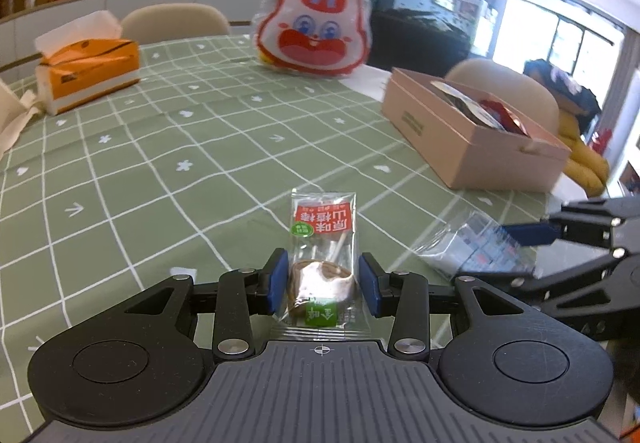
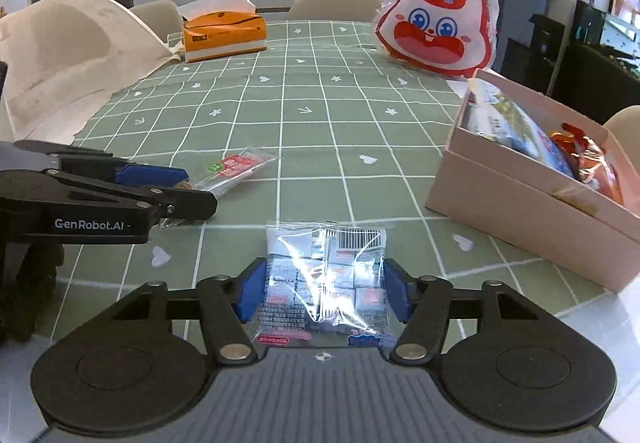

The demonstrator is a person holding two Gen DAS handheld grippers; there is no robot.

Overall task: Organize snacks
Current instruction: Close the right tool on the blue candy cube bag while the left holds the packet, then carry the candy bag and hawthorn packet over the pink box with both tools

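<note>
In the left wrist view, your left gripper [image 1: 323, 279] is straddling the lollipop packet [image 1: 322, 258] at lower centre on the tablecloth [image 1: 160, 163], pads parted with gaps either side, so you should be closing squarely on the candy head, not the loose film. In the right wrist view, your right gripper [image 2: 324, 293] is bracketing the clear candy bag [image 2: 326, 275] at lower centre, pads apparently just off its edges, not yet clamping; squeeze gently, since the film looks slippery. At right, the pink box [image 2: 516, 203] is sitting open and already holding a blue packet and a red one.
</note>
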